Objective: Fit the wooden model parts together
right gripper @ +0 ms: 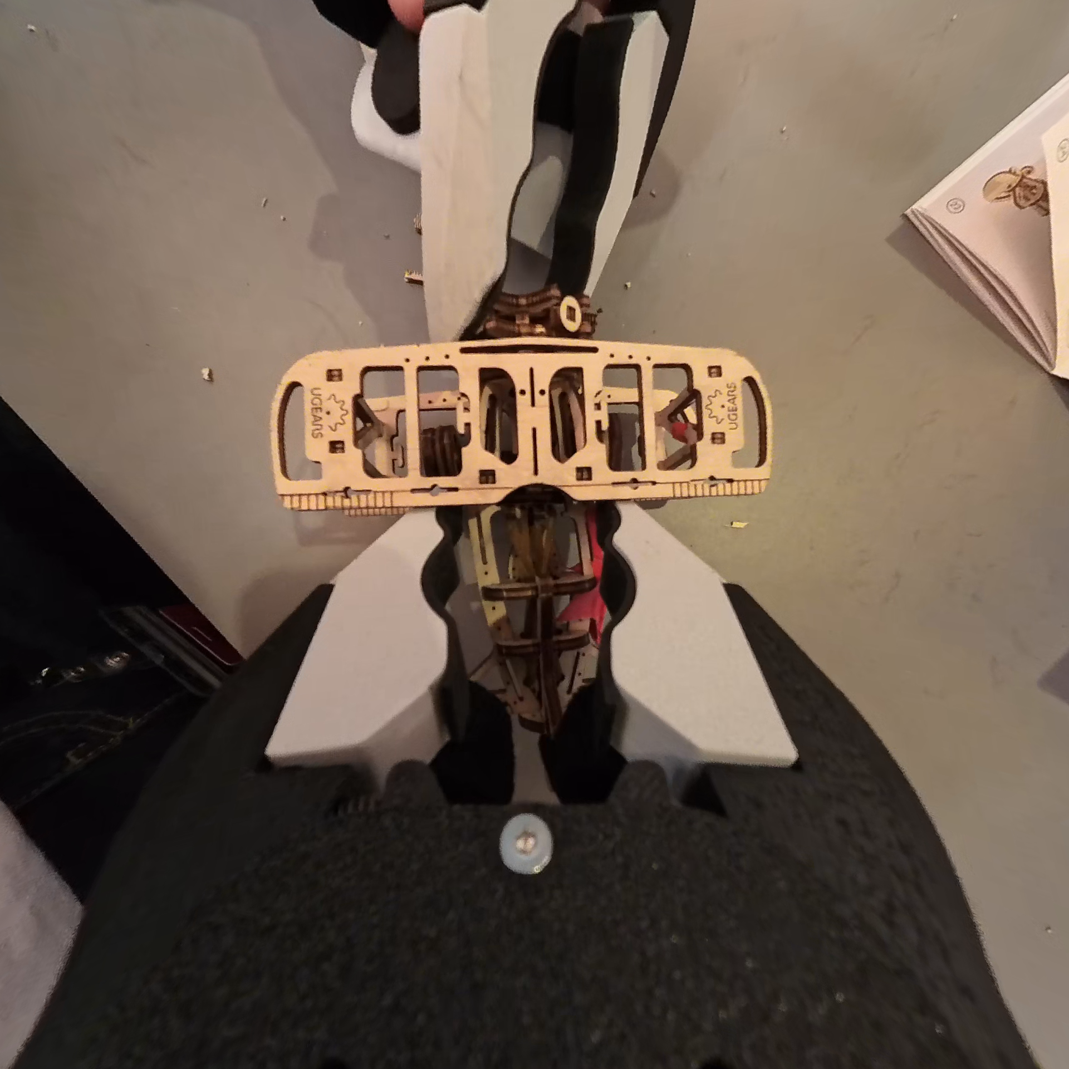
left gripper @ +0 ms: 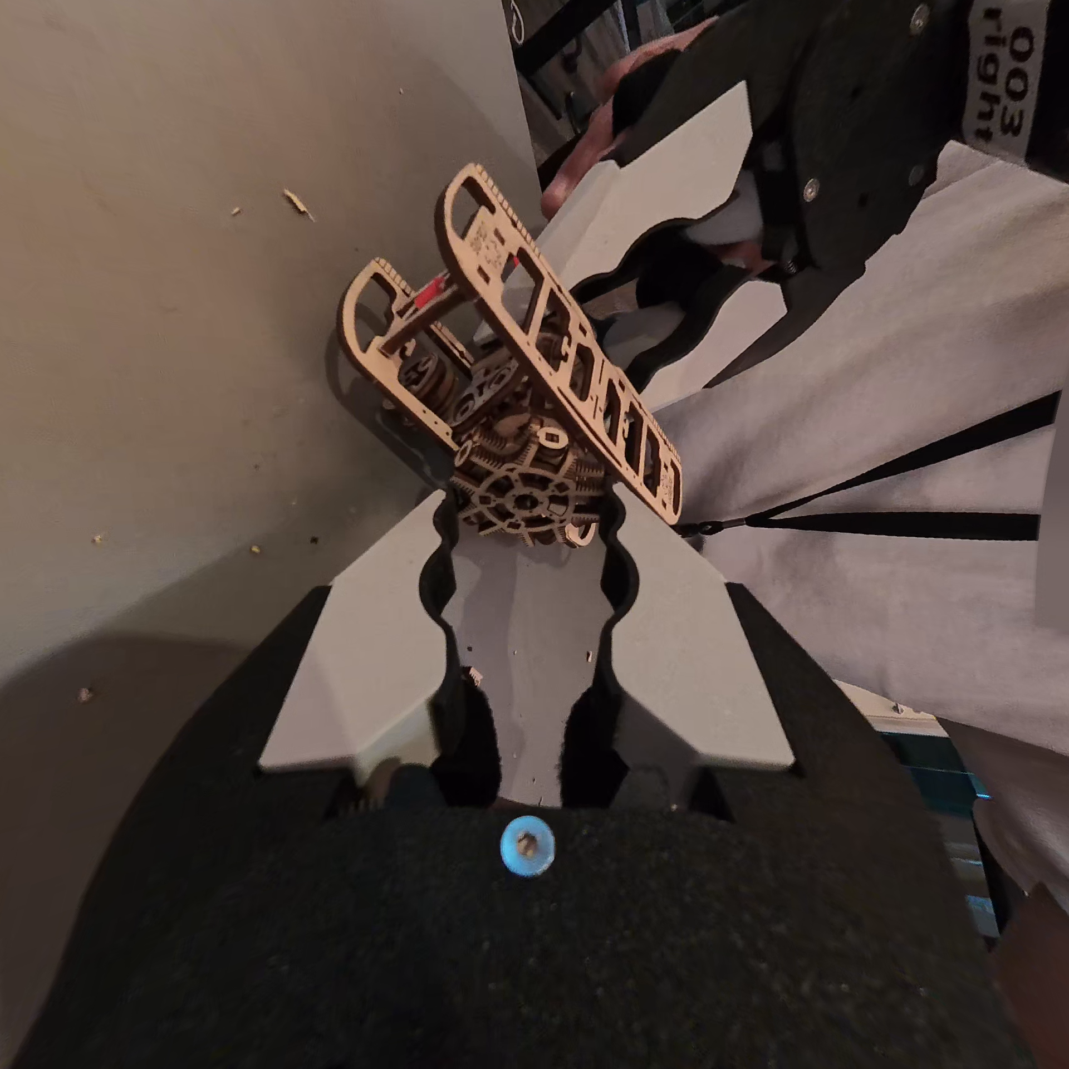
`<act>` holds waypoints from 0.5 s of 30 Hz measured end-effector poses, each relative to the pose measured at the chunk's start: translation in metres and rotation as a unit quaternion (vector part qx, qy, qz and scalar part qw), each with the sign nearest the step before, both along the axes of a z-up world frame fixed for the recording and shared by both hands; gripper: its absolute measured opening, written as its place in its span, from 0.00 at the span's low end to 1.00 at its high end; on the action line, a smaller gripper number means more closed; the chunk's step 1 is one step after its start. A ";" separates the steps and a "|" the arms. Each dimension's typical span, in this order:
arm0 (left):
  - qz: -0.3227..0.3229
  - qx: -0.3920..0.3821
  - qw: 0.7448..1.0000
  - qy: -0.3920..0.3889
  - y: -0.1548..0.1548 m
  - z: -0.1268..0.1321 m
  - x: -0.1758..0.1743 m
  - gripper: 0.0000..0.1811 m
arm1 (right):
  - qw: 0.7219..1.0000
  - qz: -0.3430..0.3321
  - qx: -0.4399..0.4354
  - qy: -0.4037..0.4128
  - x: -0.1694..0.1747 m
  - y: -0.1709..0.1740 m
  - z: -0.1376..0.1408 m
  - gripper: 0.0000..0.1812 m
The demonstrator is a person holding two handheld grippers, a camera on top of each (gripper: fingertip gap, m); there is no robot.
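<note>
Left wrist view: the left hand-held gripper [left gripper: 523, 509] clamps the model's [left gripper: 520, 405] round nose. The right hand-held gripper [right gripper: 523, 520] grips its fuselage above the tabletop [right gripper: 173, 231].

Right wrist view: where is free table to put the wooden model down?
Bare grey table left of the wooden model, only chips there. On the right, a narrower strip before the booklet. The centre is crowded by both claws.

We log a grey counter [right gripper: 173, 243]: wood crumbs [right gripper: 206, 373] scattered across it, open booklet [right gripper: 995, 243] at its right edge.
</note>
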State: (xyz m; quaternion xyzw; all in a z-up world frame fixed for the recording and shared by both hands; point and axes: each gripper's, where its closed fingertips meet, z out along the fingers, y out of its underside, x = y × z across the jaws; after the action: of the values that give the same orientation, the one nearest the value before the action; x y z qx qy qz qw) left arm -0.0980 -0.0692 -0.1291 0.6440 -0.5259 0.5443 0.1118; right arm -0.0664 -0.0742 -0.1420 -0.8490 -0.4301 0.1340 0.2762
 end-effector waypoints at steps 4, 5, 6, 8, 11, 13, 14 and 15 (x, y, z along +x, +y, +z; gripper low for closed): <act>0.008 -0.013 1.000 -0.005 -0.001 0.000 0.001 0.25 | 1.000 -0.004 -0.003 0.000 0.000 0.000 0.000 0.25; 0.009 -0.016 1.000 -0.005 -0.001 0.000 0.001 0.25 | 1.000 -0.005 -0.002 -0.002 0.000 0.000 0.000 0.25; 0.010 -0.012 1.000 -0.007 -0.001 0.000 0.001 0.25 | 1.000 -0.002 0.000 -0.005 0.000 0.000 0.000 0.25; 0.011 -0.012 1.000 -0.010 -0.001 0.001 0.002 0.25 | 1.000 -0.006 -0.002 0.001 0.000 0.000 -0.001 0.25; 0.008 -0.015 1.000 -0.018 -0.002 0.001 0.003 0.25 | 1.000 -0.004 -0.001 -0.001 0.001 0.000 -0.001 0.25; 0.006 -0.010 1.000 -0.021 -0.002 0.001 0.003 0.25 | 1.000 -0.003 0.003 0.003 0.001 0.000 -0.001 0.25; 0.007 -0.010 1.000 -0.022 -0.003 0.001 0.003 0.25 | 1.000 -0.001 0.005 0.005 0.002 -0.001 -0.002 0.25; 0.009 -0.009 1.000 -0.023 -0.003 0.001 0.004 0.25 | 1.000 0.002 0.008 0.009 0.002 -0.001 -0.002 0.25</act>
State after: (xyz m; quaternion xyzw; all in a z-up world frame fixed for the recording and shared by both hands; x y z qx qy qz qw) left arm -0.0944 -0.0718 -0.1278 0.6351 -0.5172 0.5649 0.1005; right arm -0.0642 -0.0749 -0.1435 -0.8448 -0.4300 0.1385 0.2868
